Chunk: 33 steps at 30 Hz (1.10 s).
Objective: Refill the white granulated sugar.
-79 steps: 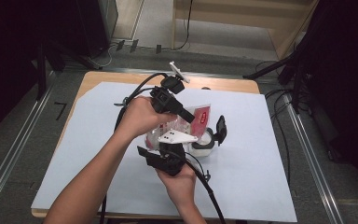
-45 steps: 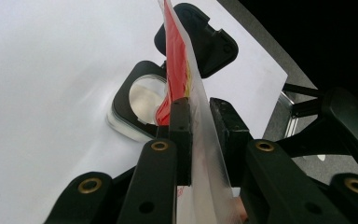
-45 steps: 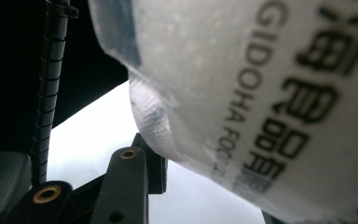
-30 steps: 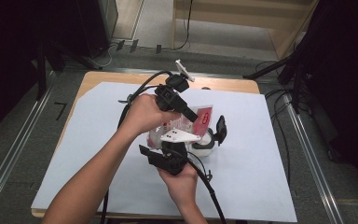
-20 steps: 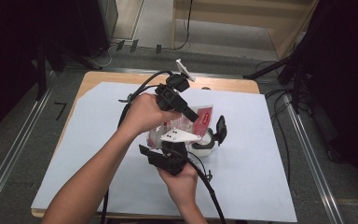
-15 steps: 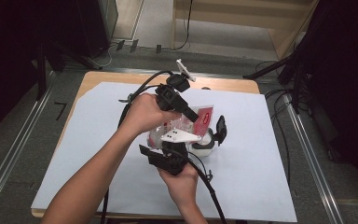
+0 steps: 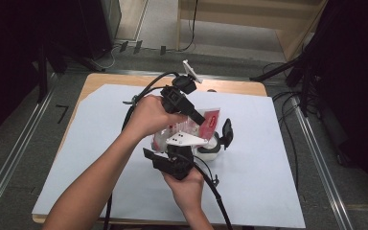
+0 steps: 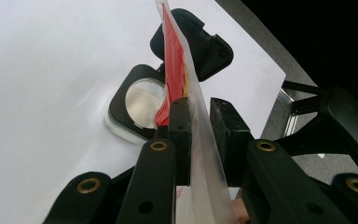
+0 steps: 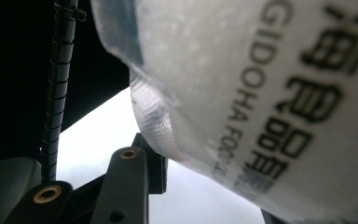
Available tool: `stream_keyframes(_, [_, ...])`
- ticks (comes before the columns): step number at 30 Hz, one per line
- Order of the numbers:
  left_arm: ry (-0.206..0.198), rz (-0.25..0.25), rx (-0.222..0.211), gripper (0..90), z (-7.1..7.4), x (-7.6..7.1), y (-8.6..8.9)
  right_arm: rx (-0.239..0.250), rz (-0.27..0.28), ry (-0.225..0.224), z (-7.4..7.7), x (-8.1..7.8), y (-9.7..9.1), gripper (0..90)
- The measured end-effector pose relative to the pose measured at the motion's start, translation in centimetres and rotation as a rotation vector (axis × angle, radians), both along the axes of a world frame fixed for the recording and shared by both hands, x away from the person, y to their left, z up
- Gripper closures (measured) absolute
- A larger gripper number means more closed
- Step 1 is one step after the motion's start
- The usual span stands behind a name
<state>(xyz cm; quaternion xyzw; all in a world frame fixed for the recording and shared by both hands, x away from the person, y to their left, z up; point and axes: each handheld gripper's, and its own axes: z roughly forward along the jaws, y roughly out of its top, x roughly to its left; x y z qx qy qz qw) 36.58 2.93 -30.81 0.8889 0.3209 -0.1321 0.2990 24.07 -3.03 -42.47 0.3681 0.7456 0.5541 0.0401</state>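
High view: over the white-covered bench (image 7: 268,158), both grippers hold a clear food pouch (image 7: 184,129) with a red end above a small black container (image 7: 211,146) whose lid (image 7: 227,132) stands flipped open. The left gripper (image 7: 199,117) comes in from the far side, the right gripper (image 7: 175,155) from the near side.

Left gripper view: its jaws pinch the pouch's flat edge (image 8: 200,135), with the container's opening (image 8: 142,98) directly beyond.

Right gripper view: its jaws grip the printed, bulging part of the pouch (image 9: 270,93).

To do this well, I would keep the red end over the opening, hold both grips firm, and tilt slowly so nothing spills onto the bench.
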Motion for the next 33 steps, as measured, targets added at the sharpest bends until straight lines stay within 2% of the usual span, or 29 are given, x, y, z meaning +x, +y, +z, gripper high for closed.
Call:
stream_keyframes(6, [-0.013,-0.007,-0.001,79.3,0.33,-0.25,0.06,-0.010,0.004,-0.016,0.15,-0.04,0.10,63.8])
stream_keyframes(13, [-0.011,-0.006,0.003,79.5,0.28,-0.08,0.05,-0.007,0.004,-0.011,0.22,0.02,0.18,63.8])
stream_keyframes(19, [-0.017,-0.018,0.024,79.6,-0.04,-0.14,-0.44,-0.003,0.003,-0.005,-0.24,0.24,0.18,63.7])
stream_keyframes(25, [-0.001,-0.019,0.020,79.9,-0.09,0.13,-0.65,0.001,-0.004,0.002,-0.19,0.25,-0.01,63.7])
stream_keyframes(30, [-0.016,-0.028,0.021,79.6,0.04,-0.14,-0.88,0.001,-0.008,0.001,-0.13,0.17,-0.10,63.7])
stream_keyframes(33, [-0.008,-0.017,0.016,79.7,0.13,0.00,-0.89,-0.001,-0.004,-0.003,0.03,0.21,-0.17,63.8])
